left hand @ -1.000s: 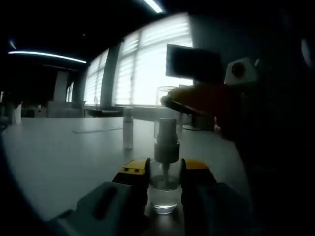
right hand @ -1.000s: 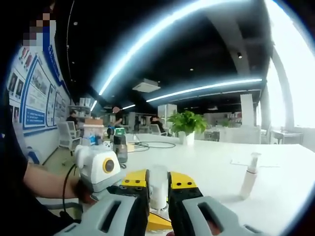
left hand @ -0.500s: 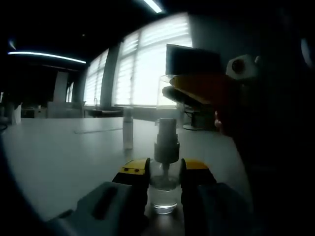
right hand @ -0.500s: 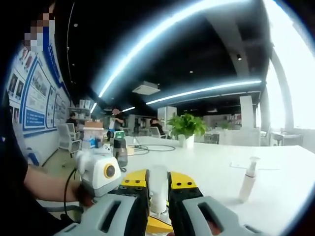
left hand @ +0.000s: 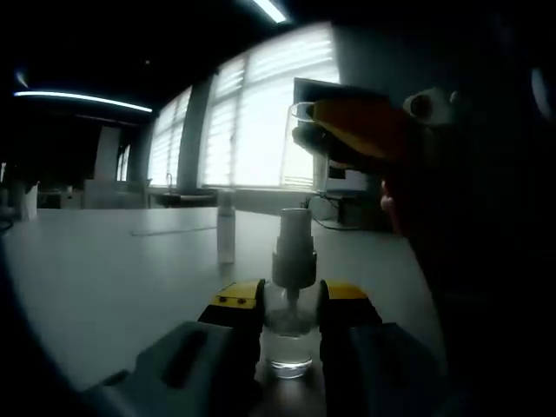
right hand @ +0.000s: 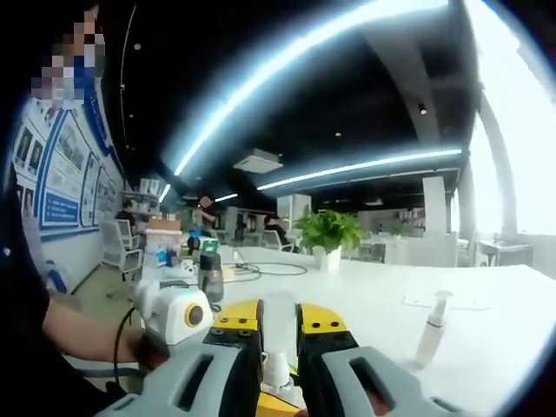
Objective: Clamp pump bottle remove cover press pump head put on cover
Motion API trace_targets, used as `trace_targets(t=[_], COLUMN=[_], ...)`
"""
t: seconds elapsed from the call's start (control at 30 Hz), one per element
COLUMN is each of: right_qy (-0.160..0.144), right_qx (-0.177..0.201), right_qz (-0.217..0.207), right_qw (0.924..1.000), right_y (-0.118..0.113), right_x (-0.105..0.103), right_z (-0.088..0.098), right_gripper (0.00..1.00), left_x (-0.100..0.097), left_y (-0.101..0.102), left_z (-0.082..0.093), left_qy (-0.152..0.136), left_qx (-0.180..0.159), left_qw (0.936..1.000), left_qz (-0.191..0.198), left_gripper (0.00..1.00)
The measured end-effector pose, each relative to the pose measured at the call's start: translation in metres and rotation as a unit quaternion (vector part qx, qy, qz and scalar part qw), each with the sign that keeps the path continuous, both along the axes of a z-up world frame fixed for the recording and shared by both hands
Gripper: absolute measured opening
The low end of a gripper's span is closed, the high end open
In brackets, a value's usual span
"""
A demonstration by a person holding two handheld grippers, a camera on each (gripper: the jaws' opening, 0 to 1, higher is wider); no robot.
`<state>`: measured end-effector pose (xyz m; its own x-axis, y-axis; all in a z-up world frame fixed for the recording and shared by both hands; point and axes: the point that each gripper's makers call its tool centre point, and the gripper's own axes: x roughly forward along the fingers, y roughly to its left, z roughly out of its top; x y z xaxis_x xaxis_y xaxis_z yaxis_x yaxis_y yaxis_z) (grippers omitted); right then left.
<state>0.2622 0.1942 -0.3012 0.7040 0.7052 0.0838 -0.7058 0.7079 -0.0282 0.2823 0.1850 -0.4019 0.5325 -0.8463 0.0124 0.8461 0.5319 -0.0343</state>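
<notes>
an open-plan office: long white tables (right hand: 365, 287), wall posters (right hand: 61, 174), seated people (right hand: 128, 213).

In the left gripper view the lower body of the pump bottle (left hand: 290, 334) is hidden on both sides by the closed jaws of the left gripper (left hand: 290, 306), and its base is too dim to read. The right gripper (left hand: 365, 135) shows as a dark, backlit shape whose rear is lost in shadow; the clear cover (left hand: 300, 117) it carries is mostly hidden, one rim edge showing. In the right gripper view that cover (right hand: 280, 323) sits between the jaws, its sides hidden. The second bottle (right hand: 429, 334) near the table's (right hand: 365, 295) far edge is too small to tell any label.
</notes>
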Motion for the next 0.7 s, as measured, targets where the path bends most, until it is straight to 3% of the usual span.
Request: trace_targets(t=[0.7], right_qy=[0.017], right_qx=[0.024], right_qz=[-0.07], right_qw=[0.9971], right_y=[-0.067], right_x=[0.013], right_z=[-0.015], right_gripper=[0.1], left_x=[-0.001], left_y=[-0.001], left_z=[0.001], left_qy=[0.001], left_qx=[-0.001], left_qw=[1.0], left_qz=[0.001], left_gripper=[0.16])
